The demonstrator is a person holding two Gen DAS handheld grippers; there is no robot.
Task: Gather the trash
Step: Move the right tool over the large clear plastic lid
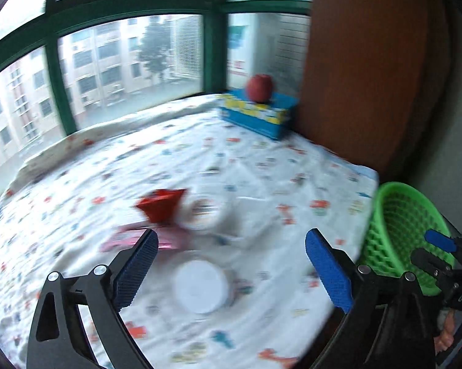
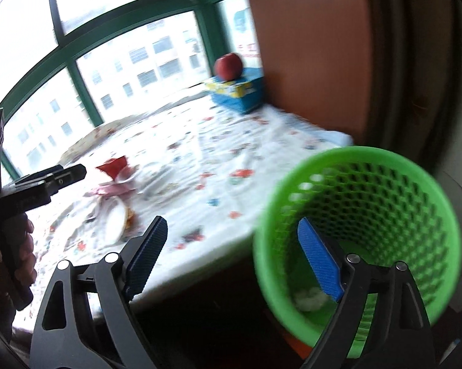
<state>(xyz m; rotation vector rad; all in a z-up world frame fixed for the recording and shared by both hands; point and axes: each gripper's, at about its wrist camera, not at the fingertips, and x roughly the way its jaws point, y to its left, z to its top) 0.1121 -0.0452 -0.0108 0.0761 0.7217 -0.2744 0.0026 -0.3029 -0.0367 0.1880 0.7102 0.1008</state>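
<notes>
My left gripper (image 1: 227, 264) is open above a white round lid or cup (image 1: 200, 286) on the patterned cloth. Beyond it lie a red wrapper (image 1: 160, 207), a pink packet (image 1: 138, 240) and a clear plastic cup (image 1: 206, 212). My right gripper (image 2: 234, 261) is open and empty at the table's near edge; its right finger overlaps the rim of a green mesh basket (image 2: 369, 215) with a white crumpled scrap (image 2: 307, 298) inside. The basket also shows in the left wrist view (image 1: 400, 236). The trash shows in the right wrist view too: the red wrapper (image 2: 114, 166) and the white lid (image 2: 115, 218).
A red apple (image 1: 259, 87) sits on a blue box (image 1: 255, 113) at the far corner, next to a brown wooden panel (image 1: 369, 77). Green-framed windows (image 1: 55, 92) run behind the table (image 1: 261, 169). The left gripper's body shows in the right wrist view (image 2: 40, 184).
</notes>
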